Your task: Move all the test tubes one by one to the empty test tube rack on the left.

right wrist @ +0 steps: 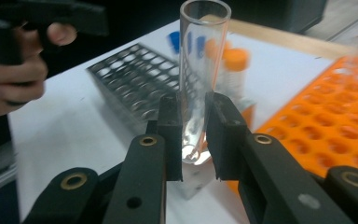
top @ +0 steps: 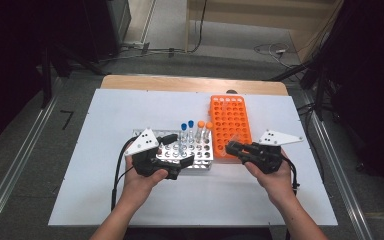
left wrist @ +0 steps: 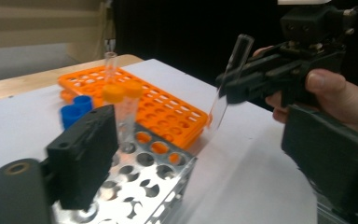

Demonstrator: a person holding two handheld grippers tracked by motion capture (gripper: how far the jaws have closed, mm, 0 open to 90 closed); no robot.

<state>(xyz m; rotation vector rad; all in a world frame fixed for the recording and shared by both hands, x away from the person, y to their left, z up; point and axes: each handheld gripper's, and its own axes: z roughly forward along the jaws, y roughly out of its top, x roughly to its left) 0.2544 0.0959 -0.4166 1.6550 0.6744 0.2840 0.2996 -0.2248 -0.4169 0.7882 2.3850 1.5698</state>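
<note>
Since the orange rack (top: 230, 125) is sitting right of the metal rack (top: 185, 150), the right gripper (right wrist: 194, 133), clamping a clear empty tube (right wrist: 200, 70) between them, should be keeping it upright; left gripper (top: 182, 161) is hanging wide, empty.

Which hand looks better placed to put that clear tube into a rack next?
The right. The right gripper is already shut on the clear tube, beside the orange rack. The left gripper holds nothing, its jaws apart over the metal rack.
</note>
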